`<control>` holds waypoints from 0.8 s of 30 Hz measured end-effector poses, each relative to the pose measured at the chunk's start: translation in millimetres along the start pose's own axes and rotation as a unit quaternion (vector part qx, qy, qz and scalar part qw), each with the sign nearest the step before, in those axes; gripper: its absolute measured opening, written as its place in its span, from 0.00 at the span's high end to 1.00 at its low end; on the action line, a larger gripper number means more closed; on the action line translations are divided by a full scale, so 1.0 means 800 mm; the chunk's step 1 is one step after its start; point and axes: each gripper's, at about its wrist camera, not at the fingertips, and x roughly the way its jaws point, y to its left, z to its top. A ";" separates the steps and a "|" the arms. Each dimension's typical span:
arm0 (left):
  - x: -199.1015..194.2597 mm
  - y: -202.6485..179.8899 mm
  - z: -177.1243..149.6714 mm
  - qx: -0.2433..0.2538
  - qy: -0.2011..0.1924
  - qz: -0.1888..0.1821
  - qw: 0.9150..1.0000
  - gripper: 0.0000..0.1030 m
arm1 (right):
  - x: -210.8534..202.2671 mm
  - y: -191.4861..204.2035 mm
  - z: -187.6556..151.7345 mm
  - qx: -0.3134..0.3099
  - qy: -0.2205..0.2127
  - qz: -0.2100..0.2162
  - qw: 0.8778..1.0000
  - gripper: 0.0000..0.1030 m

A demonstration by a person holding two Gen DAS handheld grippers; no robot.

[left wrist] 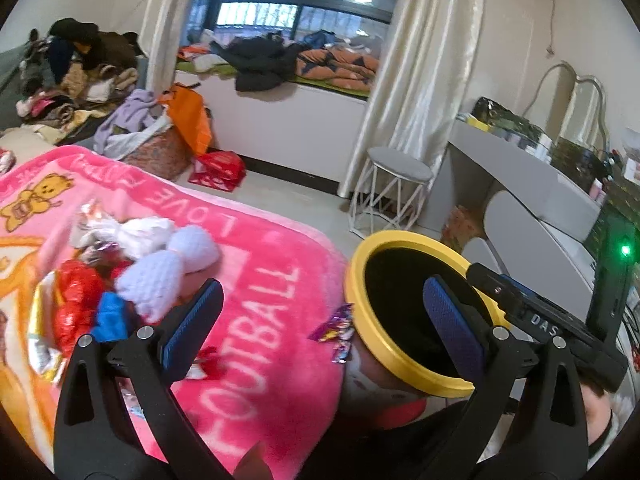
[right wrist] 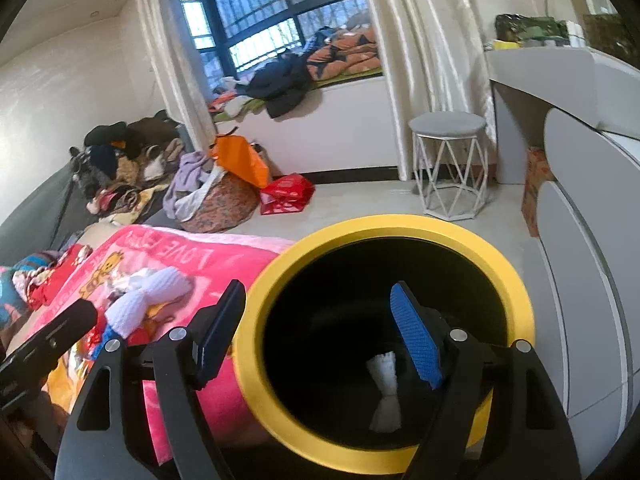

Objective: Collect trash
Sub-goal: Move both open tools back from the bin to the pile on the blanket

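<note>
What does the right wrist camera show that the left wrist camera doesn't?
Only the right wrist view looks down into the yellow-rimmed bin, where a white crumpled piece lies at the bottom. Only the left wrist view shows the purple candy wrappers on the blanket beside the bin. Both show the pink blanket, the white knitted bundle, the grey stool and the window.

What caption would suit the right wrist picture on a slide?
Open right hand-held gripper above a yellow-rimmed bin with a white crumpled piece inside, beside a pink blanket.
</note>
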 end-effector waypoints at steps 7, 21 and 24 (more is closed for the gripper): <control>-0.019 0.031 0.005 -0.023 -0.015 0.021 0.999 0.11 | -0.003 0.035 -0.003 -0.029 0.001 0.023 0.999 0.29; -0.049 0.091 0.000 -0.063 -0.029 0.057 0.996 0.11 | 0.007 0.073 -0.015 -0.070 0.023 0.027 0.997 0.28; -0.053 0.103 -0.003 -0.070 -0.029 0.066 0.995 0.11 | 0.012 0.086 -0.018 -0.080 0.031 0.037 0.996 0.28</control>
